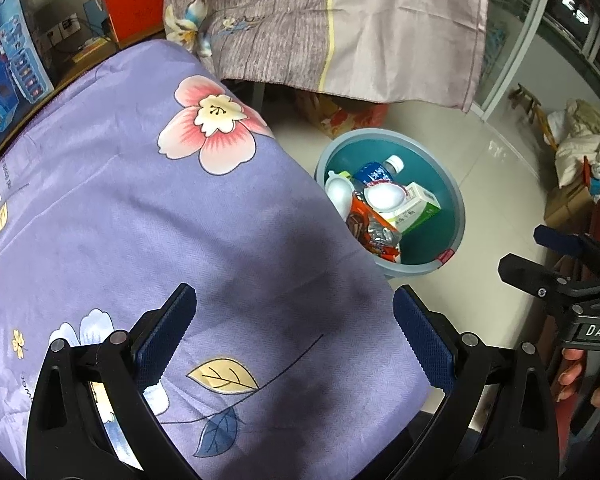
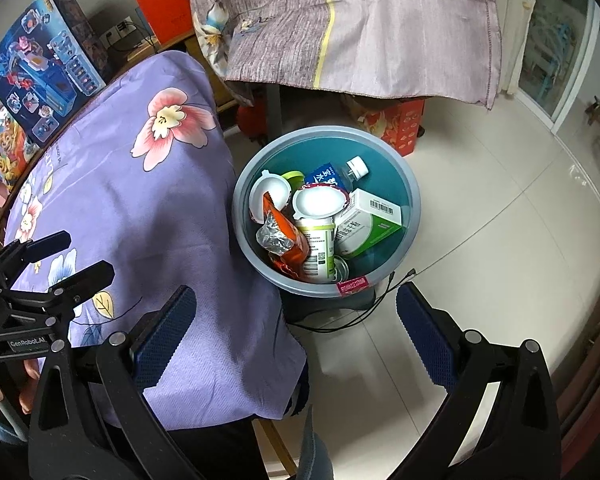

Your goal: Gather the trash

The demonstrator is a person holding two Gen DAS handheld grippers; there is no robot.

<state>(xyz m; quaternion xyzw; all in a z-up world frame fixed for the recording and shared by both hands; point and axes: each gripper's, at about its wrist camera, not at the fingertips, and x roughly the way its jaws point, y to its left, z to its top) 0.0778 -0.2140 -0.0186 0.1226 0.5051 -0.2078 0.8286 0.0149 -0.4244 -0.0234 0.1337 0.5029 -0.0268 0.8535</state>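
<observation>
both grippers, left gripper (image 1: 294, 344) and right gripper (image 2: 296, 344), gape empty; bin (image 2: 414, 216) abuts tablecloth (image 2: 148, 200) edge.

Both grippers are black frames with silver screws. Their fingers (image 1: 168, 340) carry blue textured pads. One bears a "DAS" label, the other "GenRobot.AI".

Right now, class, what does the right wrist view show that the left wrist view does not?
Only the right wrist view: a thin black cable on the floor by the bin, and the left gripper.

Only the left wrist view: the right gripper.

Both: the round grey-blue trash bin holding a clear plastic bottle and a green-and-white carton, and the purple floral tablecloth.
</observation>
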